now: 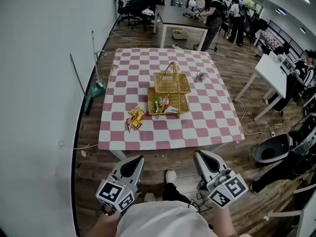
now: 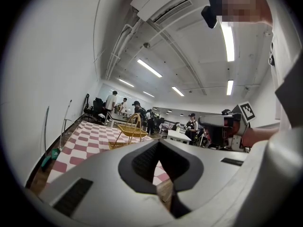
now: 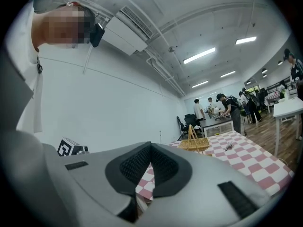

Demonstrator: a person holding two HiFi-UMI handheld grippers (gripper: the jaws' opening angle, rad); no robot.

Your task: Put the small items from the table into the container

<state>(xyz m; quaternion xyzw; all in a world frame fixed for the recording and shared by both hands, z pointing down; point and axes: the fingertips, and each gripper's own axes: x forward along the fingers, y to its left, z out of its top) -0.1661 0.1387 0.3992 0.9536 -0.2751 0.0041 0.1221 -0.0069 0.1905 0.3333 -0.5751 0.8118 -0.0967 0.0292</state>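
Note:
A wicker basket (image 1: 171,83) with a tall handle stands mid-table on the pink-and-white checked cloth (image 1: 207,122). Its flat wicker front part (image 1: 170,103) holds several small packets. Yellow and red snack packets (image 1: 136,117) lie on the cloth to the basket's front left. A small grey metal item (image 1: 199,76) lies to its right. My left gripper (image 1: 132,167) and right gripper (image 1: 206,162) are both shut and empty, held level by my body, short of the table's near edge. The basket (image 2: 131,129) shows far beyond the left gripper (image 2: 158,144), and the basket (image 3: 194,143) also shows beyond the right gripper (image 3: 150,145).
A white wall (image 1: 44,83) runs along the left, with a broom and dustpan (image 1: 96,85) leaning by the table. White desks (image 1: 274,75) and seated people are on the right. Several people stand at a dark table (image 1: 180,19) behind. Wooden floor lies between me and the table.

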